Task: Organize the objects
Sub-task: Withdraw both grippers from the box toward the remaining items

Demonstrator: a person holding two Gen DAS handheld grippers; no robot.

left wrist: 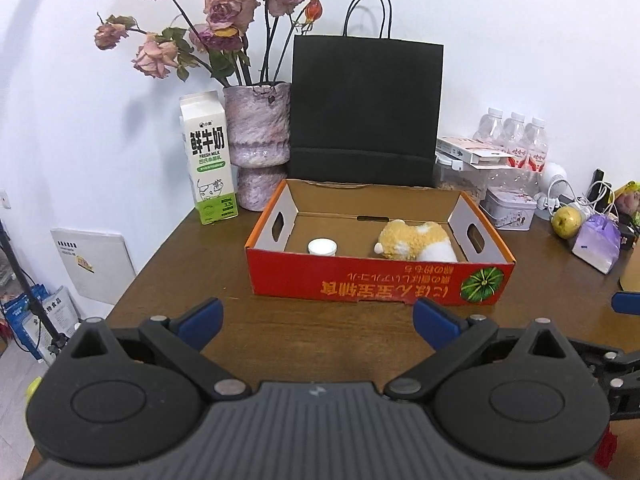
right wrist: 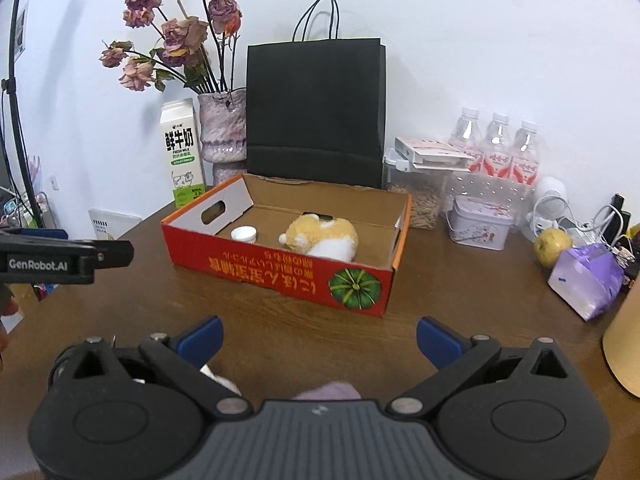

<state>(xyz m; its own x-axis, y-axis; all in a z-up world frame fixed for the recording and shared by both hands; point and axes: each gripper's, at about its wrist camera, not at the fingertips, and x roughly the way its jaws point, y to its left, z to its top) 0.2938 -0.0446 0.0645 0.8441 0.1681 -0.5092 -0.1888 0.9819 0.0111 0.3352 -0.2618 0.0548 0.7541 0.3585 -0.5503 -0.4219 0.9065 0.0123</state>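
A red cardboard box [left wrist: 376, 280] is sitting on the brown tabletop [left wrist: 192, 264]. Inside it, a yellow and white plush toy [left wrist: 416, 242] is lying toward 3 o'clock, and a small white-capped jar [left wrist: 322, 247] is standing toward 9 o'clock. The left tool [left wrist: 318, 318] is hovering at 6 o'clock from the box, its blue fingers spread wide and gripping nothing. The right tool [right wrist: 320, 334] is likewise hanging released, empty, near the box.
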